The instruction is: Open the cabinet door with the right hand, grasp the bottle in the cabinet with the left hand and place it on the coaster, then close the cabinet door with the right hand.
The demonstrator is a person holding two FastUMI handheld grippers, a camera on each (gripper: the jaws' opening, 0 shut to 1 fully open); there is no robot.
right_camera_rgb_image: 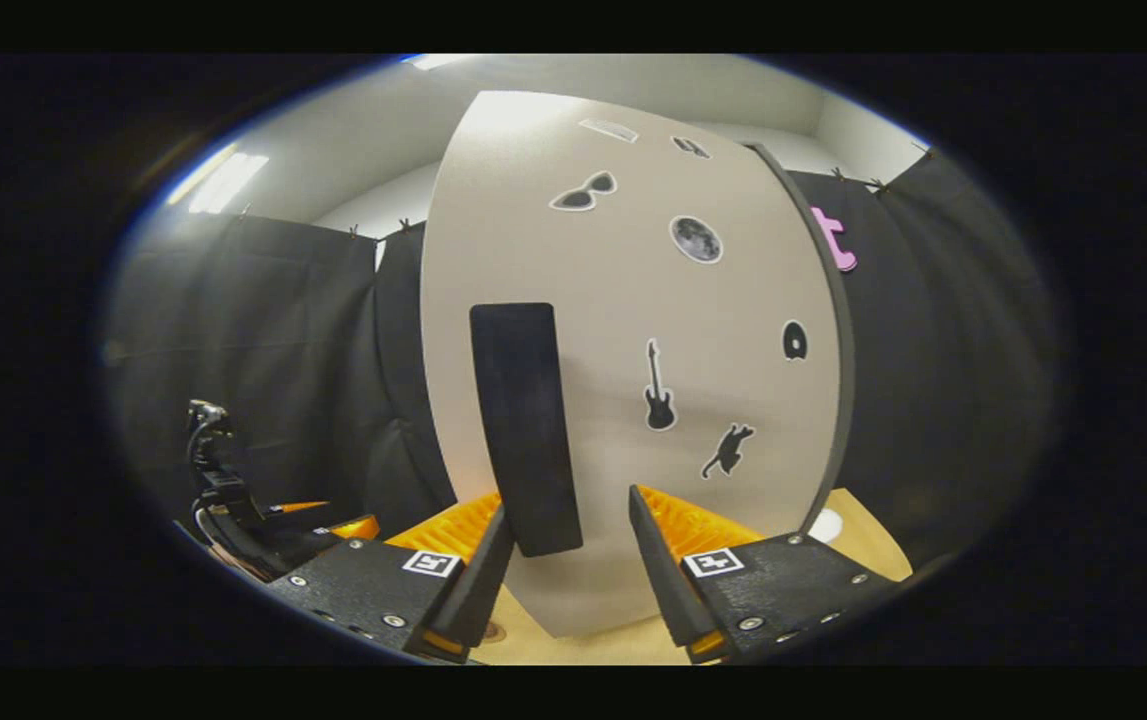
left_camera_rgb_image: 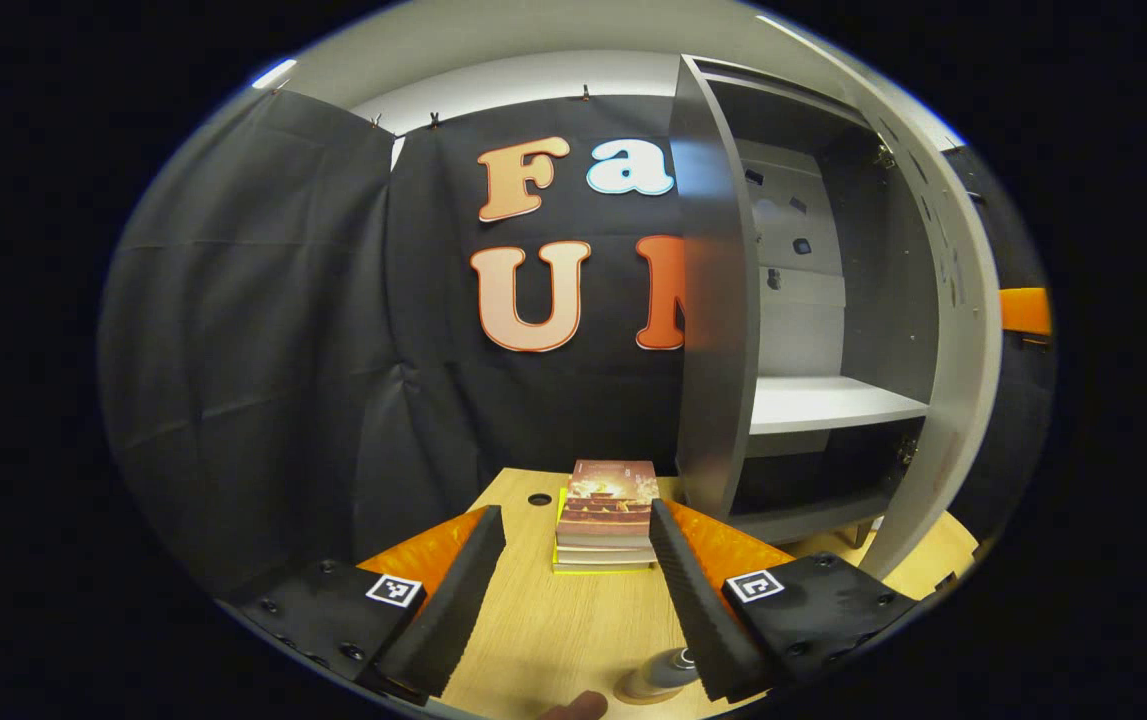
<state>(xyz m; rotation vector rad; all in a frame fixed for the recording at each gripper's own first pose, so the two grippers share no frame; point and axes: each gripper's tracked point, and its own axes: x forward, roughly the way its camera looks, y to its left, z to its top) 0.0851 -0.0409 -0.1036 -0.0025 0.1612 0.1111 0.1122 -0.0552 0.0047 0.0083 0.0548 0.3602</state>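
Right gripper view faces the outside of the cabinet door (right_camera_rgb_image: 633,330), a pale panel with small stickers and a dark upright handle (right_camera_rgb_image: 523,430); the right claw (right_camera_rgb_image: 563,570) stands spread, its fingers either side of the handle's lower end and not pressing on it. Left gripper view shows the cabinet (left_camera_rgb_image: 943,330) with that door swung partly across its front, the inner shelf (left_camera_rgb_image: 833,400) bare where it can be seen. Both rest on a wooden counter (left_camera_rgb_image: 553,620), where a stack of books (left_camera_rgb_image: 608,525) lies between cabinet and camera. The left claw (left_camera_rgb_image: 578,590) is spread wide and holds nothing. At the bottom edge, just beside its right finger, stands the bottle (left_camera_rgb_image: 668,672) on what looks like the coaster (left_camera_rgb_image: 633,692), so I judge the placing done and only the closing left. The main risk is the handle: with the fingers apart, a push could slip off its edge and leave the door ajar, or a fast swing could slam it and jolt the counter. The bottle sits near the counter's front edge and close to the left claw, so a careless move of that hand could knock it off the coaster.
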